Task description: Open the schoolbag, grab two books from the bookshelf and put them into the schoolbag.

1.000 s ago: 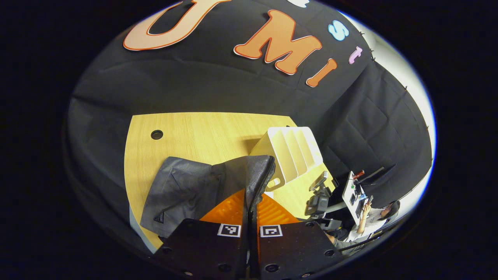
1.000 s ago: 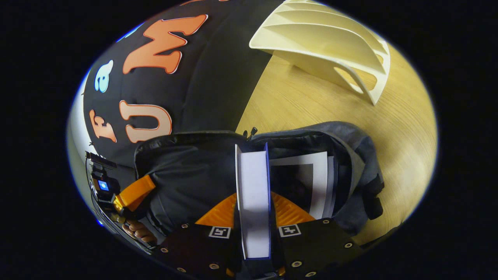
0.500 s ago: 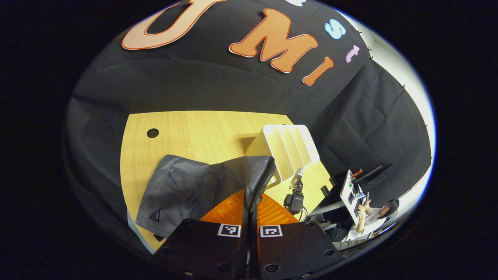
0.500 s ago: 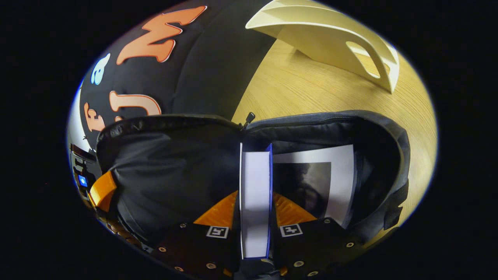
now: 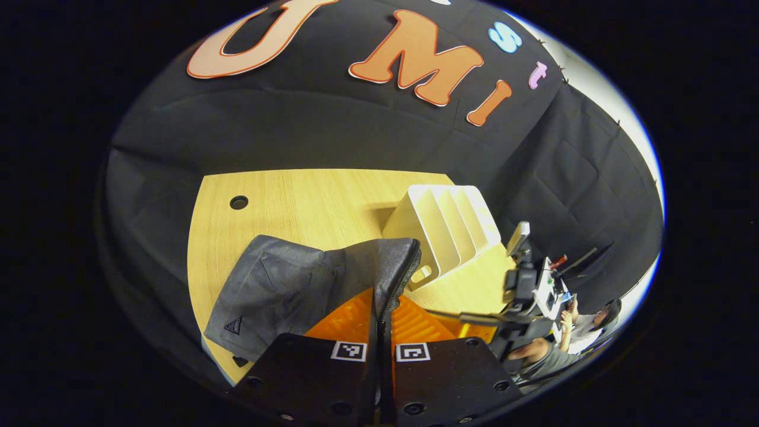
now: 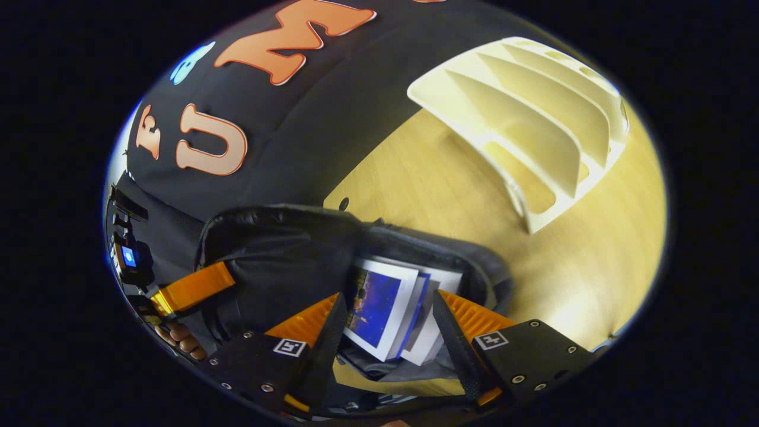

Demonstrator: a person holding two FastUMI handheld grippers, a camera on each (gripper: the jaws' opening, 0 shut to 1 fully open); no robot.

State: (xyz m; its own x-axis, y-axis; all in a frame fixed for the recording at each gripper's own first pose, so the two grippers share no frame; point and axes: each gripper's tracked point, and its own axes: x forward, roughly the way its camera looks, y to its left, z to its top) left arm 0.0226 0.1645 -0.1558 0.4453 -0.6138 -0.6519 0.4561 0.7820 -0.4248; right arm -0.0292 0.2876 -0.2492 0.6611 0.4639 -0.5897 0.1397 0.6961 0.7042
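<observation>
Pinching the grey schoolbag [image 5: 296, 284] rim, the left gripper [image 5: 379, 350] is holding its mouth wide; the right gripper [image 6: 388, 323] is hovering spread above two books [image 6: 391, 314] inside, the white bookshelf [image 6: 533, 142] standing beyond.

One schoolbag [image 6: 278, 261], two books [image 6: 379, 302], one bookshelf [image 6: 533, 136].

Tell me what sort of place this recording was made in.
Most likely a staged recording booth: a wooden desk hemmed in by black cloth, with just a schoolbag and a cream bookshelf as props.
</observation>
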